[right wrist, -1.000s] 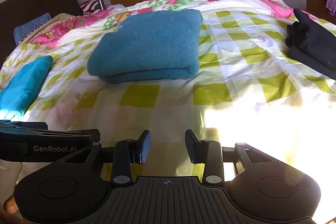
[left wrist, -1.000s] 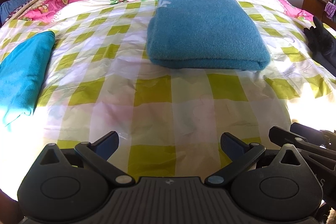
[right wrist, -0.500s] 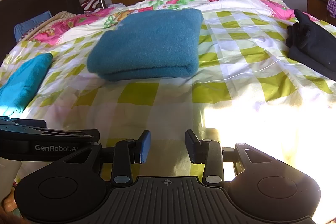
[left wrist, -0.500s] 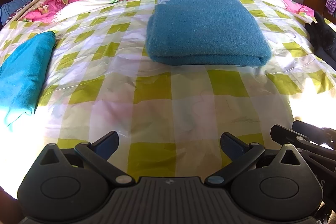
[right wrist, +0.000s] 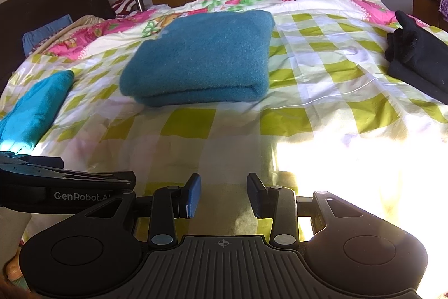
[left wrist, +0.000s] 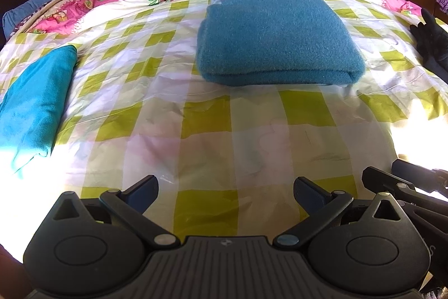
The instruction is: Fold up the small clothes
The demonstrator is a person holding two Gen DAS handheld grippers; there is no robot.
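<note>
Left wrist view: the left gripper [left wrist: 225,194] hovers low over the near edge of the bed [left wrist: 201,131], jaws spread wide, holding nothing. A folded teal garment [left wrist: 275,37] lies flat mid-bed, well ahead of the fingers and apart from them. A brighter turquoise cloth [left wrist: 36,100] lies at the left edge; dark clothing [left wrist: 432,42] sits at the right.

Right wrist view: the right gripper [right wrist: 224,195] is partly open, gap narrower than the left's, empty. Folded teal garment [right wrist: 200,58] ahead and left of centre. Strong sunlight washes out the bedcover at lower right.
</note>
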